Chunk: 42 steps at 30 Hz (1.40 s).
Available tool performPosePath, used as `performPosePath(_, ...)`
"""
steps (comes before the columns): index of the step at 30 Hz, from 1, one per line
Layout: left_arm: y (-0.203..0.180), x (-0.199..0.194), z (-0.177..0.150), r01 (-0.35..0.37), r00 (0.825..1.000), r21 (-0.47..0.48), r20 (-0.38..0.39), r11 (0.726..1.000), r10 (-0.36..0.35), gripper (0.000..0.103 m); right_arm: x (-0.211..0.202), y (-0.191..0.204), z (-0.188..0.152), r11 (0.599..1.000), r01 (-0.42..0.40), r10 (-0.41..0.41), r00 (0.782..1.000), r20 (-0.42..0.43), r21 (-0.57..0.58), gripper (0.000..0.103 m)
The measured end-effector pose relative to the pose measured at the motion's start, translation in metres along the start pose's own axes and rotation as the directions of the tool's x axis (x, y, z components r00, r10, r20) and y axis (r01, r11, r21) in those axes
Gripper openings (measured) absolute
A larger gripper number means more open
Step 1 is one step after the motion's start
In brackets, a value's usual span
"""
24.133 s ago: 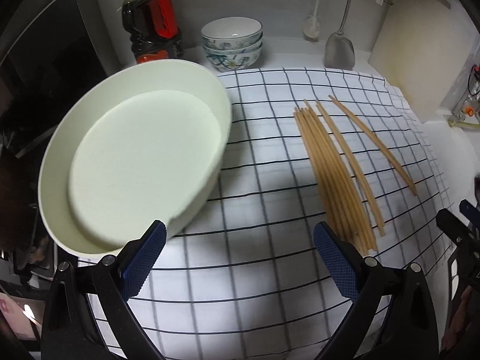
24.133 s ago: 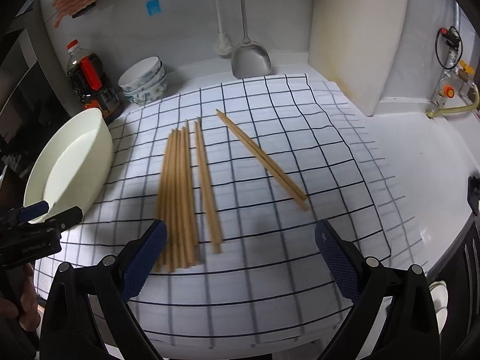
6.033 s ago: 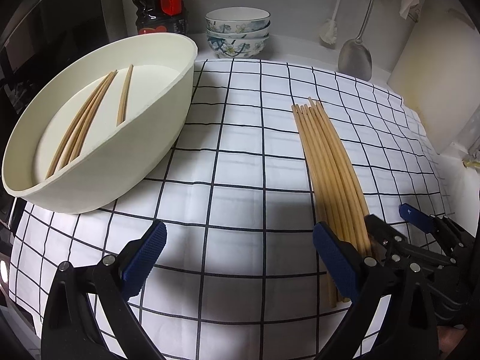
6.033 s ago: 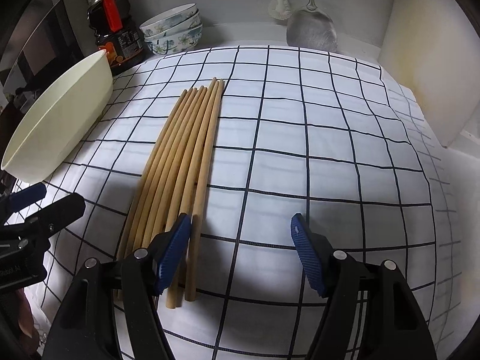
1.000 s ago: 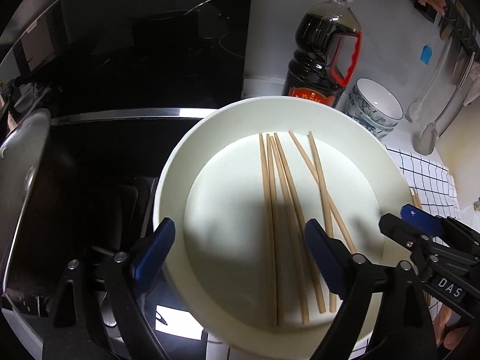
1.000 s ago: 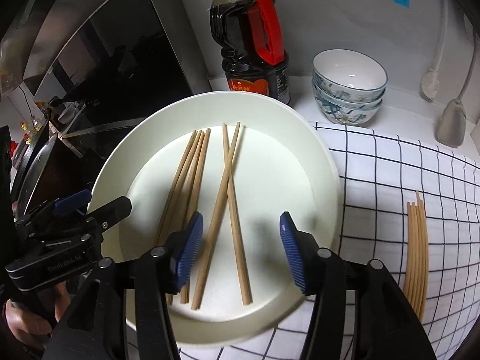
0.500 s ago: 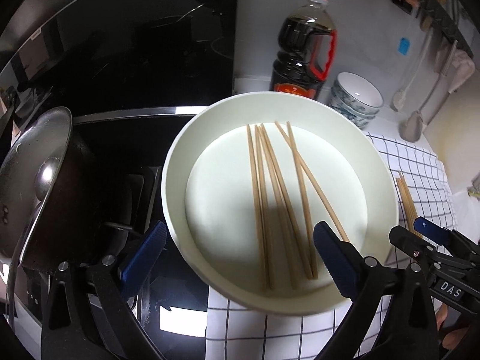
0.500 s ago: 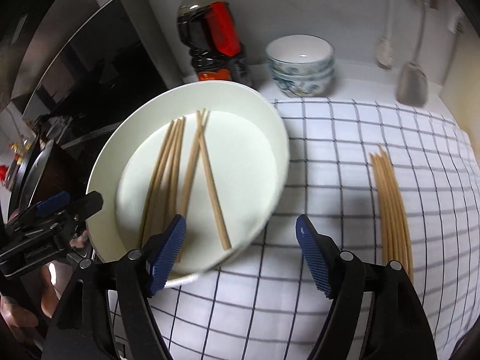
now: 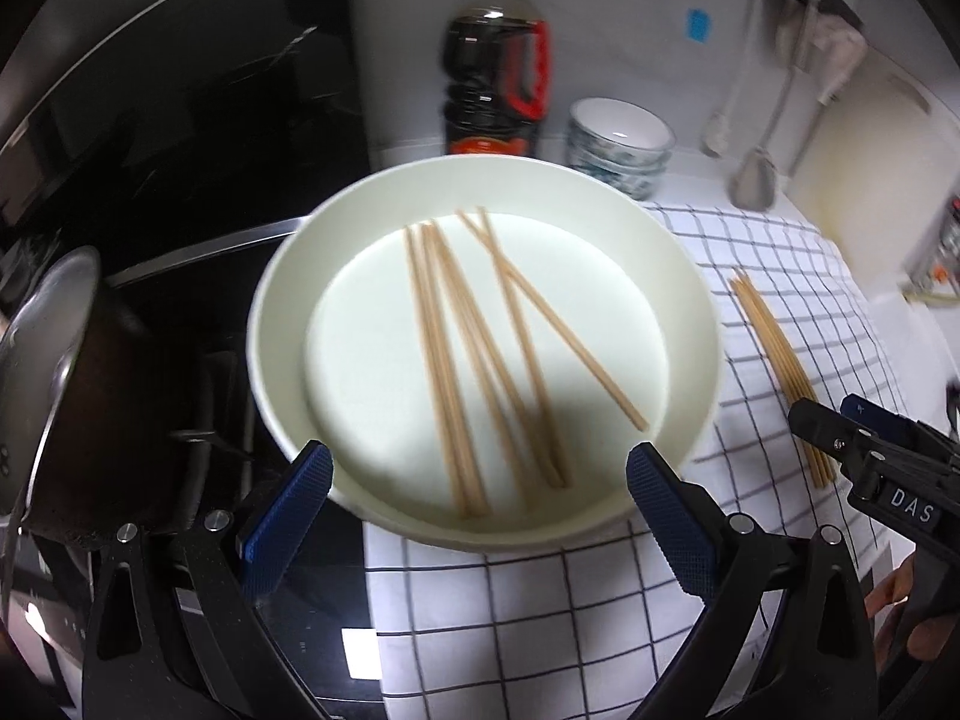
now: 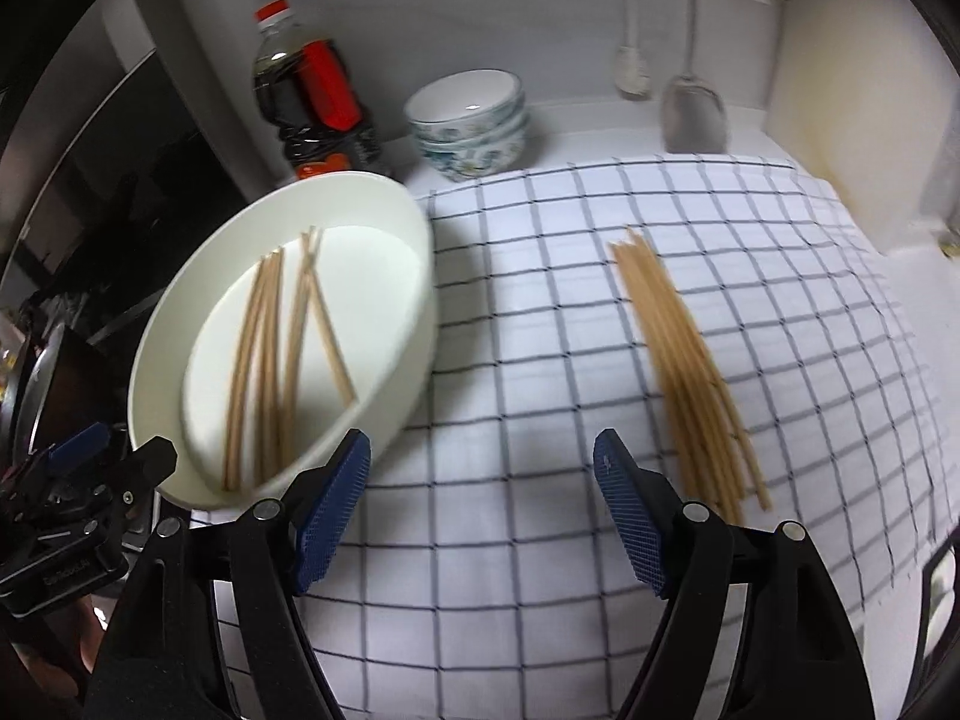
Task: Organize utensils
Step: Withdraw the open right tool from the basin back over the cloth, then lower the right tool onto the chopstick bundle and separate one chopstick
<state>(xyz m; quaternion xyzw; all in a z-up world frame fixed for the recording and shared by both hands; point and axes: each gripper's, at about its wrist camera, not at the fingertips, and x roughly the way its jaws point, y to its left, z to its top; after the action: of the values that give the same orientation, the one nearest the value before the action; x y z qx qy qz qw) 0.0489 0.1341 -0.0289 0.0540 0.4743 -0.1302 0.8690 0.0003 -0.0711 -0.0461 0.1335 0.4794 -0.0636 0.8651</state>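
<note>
A cream oval dish (image 9: 282,306) sits at the left edge of the checked cloth (image 9: 600,600) and holds several wooden chopsticks (image 9: 474,354). It also shows in the right wrist view (image 10: 156,354) with its chopsticks (image 10: 270,354). A bundle of several chopsticks (image 10: 684,372) lies on the cloth (image 10: 510,420) to the right, also in the left wrist view (image 9: 780,366). My left gripper (image 9: 480,516) is open and empty in front of the dish. My right gripper (image 10: 483,498) is open and empty above the cloth, between dish and bundle.
A dark sauce bottle (image 9: 495,72) and stacked patterned bowls (image 9: 618,141) stand at the back wall. A spatula (image 10: 693,102) hangs there. A black cooktop (image 9: 180,138) with a pot and lid (image 9: 42,372) lies left. A pale cutting board (image 10: 858,78) leans at the right.
Both grippers have drawn back and swung right, away from the dish. The right view now takes in more of the cloth and the chopstick bundle. The dish's chopsticks lie as before.
</note>
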Motion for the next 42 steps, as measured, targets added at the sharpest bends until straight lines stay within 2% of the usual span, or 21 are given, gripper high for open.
performPosePath(9,-0.046,0.0,-0.002,0.068,0.998,0.073,0.001,0.995,-0.068,0.097,-0.021,-0.055,-0.019,0.993,0.074,-0.075,0.997,0.013,0.087,0.073)
performPosePath(17,-0.099,0.0,0.0,0.096,0.995,0.02,0.003,0.995,-0.096,0.097,-0.032,-0.122,-0.019,0.992,0.099,-0.102,0.994,0.028,0.083,0.073)
performPosePath(20,-0.125,0.004,-0.003,0.073,0.997,-0.035,-0.002,0.997,-0.073,0.097,-0.029,-0.149,-0.015,0.995,0.097,-0.097,0.995,0.023,0.025,0.076)
performPosePath(24,-0.153,0.007,-0.01,0.045,0.999,-0.104,-0.014,0.994,-0.047,0.097,-0.021,-0.179,-0.01,0.997,0.053,-0.053,0.999,0.014,-0.058,0.076)
performPosePath(26,-0.166,0.01,-0.015,0.014,0.999,-0.137,-0.036,0.991,-0.019,0.097,-0.013,-0.192,-0.007,0.994,0.045,-0.045,0.999,0.011,-0.099,0.076)
performPosePath(29,-0.181,0.015,-0.021,-0.046,0.998,-0.167,-0.057,0.985,0.037,0.097,0.003,-0.207,-0.002,0.989,-0.013,0.011,1.0,-0.014,-0.145,0.076)
performPosePath(32,-0.189,0.021,-0.026,-0.08,0.995,-0.176,-0.075,0.981,0.068,0.097,0.015,-0.209,0.001,0.982,-0.036,0.031,0.999,-0.031,-0.183,0.076)
performPosePath(36,-0.199,0.033,-0.03,-0.105,0.993,-0.144,-0.071,0.984,0.096,0.097,0.032,-0.21,0.004,0.981,-0.082,0.074,0.996,-0.053,-0.177,0.076)
performPosePath(39,-0.205,0.046,-0.034,-0.094,0.995,-0.103,-0.04,0.99,0.091,0.097,0.042,-0.205,0.004,0.981,-0.078,0.071,0.996,-0.046,-0.18,0.076)
performPosePath(42,-0.209,0.063,-0.038,-0.1,0.994,-0.09,-0.051,0.991,0.096,0.097,0.048,-0.202,0.001,0.982,-0.069,0.063,0.997,-0.036,-0.177,0.076)
